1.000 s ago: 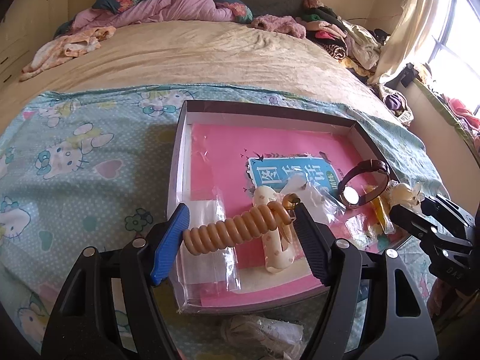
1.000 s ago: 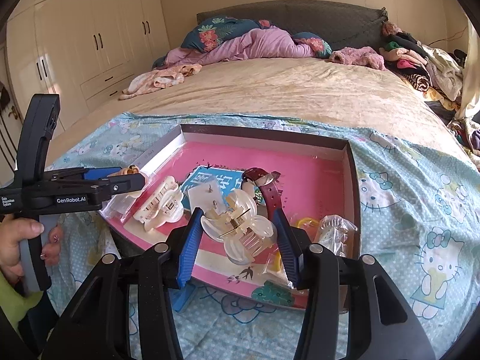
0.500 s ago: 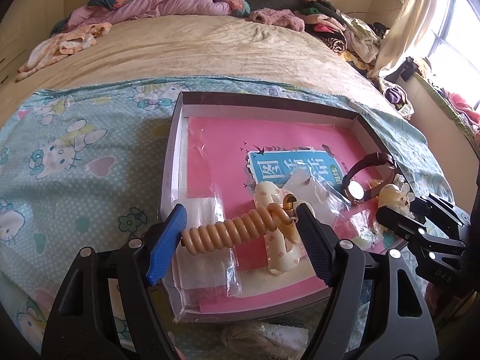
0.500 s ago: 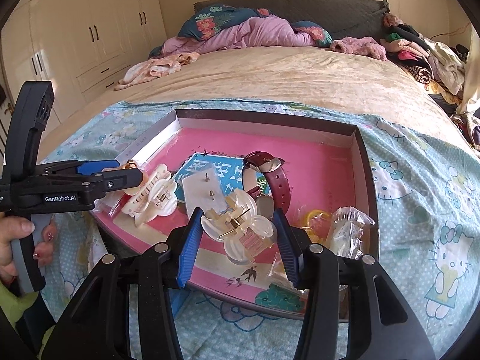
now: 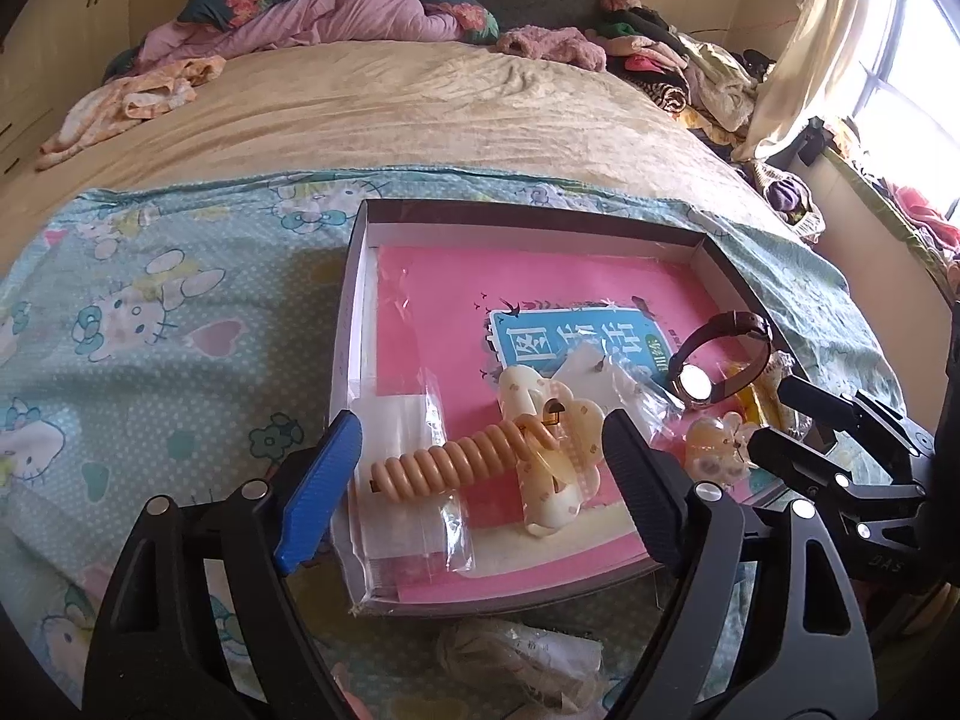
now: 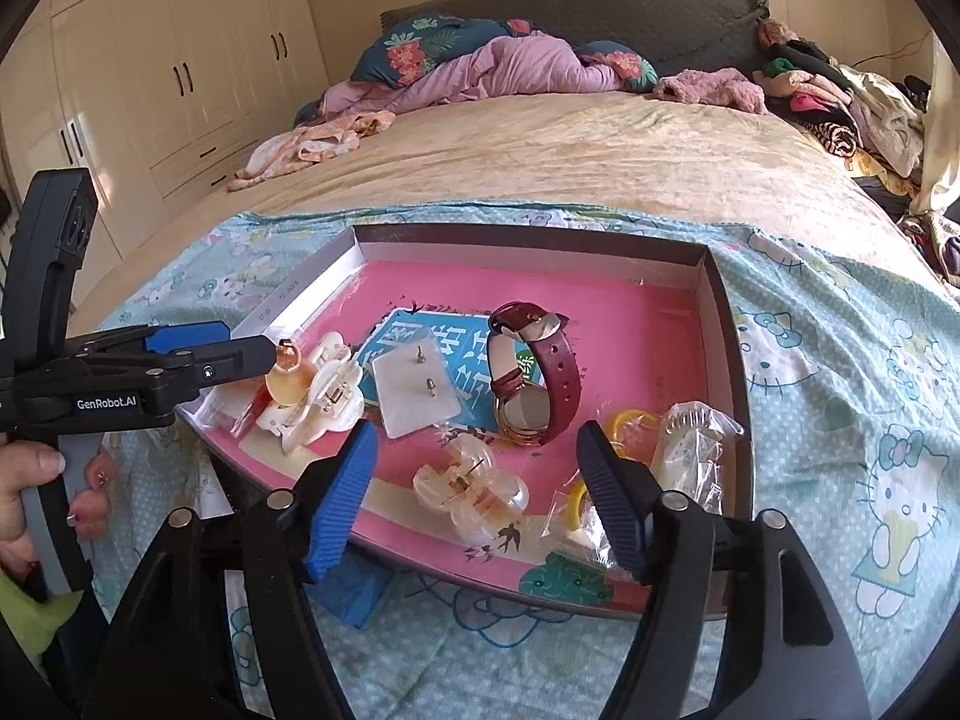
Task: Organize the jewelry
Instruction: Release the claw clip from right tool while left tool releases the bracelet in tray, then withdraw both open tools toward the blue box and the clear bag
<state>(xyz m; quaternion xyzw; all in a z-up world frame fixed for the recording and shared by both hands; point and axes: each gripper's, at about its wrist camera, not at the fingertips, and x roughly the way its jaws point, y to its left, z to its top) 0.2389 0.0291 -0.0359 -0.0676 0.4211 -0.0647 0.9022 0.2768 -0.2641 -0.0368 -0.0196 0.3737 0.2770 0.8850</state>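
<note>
Both hand-held grippers' jaws just opened: right (image 6: 474,495) released clear clip (image 6: 471,495) lies between them in tray (image 6: 729,360).

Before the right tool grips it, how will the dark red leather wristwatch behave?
The dark red leather wristwatch stands on edge as a loop, so it may tip if nudged. Its strap looks flexible and may flatten when squeezed. The round metal case probably slips against pads.

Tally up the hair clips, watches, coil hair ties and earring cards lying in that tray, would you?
Hair claw clips: 2 (one clear, one cream)
Watch: 1
Coil hair tie: 1
Earring card: 1
Total: 5, all inside the tray
</note>
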